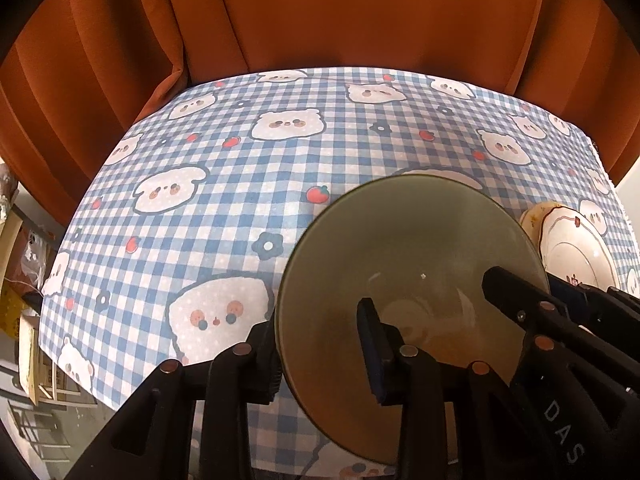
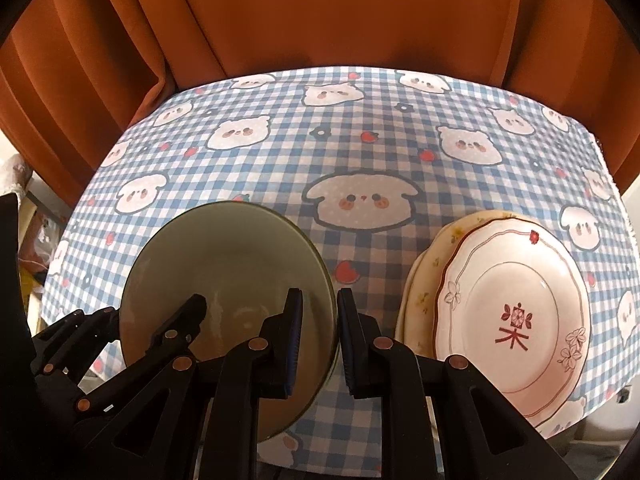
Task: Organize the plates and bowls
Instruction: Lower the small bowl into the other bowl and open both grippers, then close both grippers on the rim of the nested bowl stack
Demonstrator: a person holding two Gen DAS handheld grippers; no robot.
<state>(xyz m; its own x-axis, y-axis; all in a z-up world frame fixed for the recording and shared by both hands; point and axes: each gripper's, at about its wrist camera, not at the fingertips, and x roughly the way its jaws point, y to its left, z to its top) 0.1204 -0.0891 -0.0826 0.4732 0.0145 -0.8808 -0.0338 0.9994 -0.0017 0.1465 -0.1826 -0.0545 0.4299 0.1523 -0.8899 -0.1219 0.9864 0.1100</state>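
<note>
between both grippers, on the blue checked tablecloth, the round olive-green ceramic bowl is sitting; right gripper is pinching its right rim, left gripper is straddling its left rim, whether gripping i cannot tell.

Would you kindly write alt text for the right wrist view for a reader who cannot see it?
A green bowl is gripped at its rim by both tools: the right tool on its right edge, the left tool on its left. They sit on a blue checked tablecloth with cartoon animal faces, beside a stack of plates on the right and an orange curtain behind.
</note>
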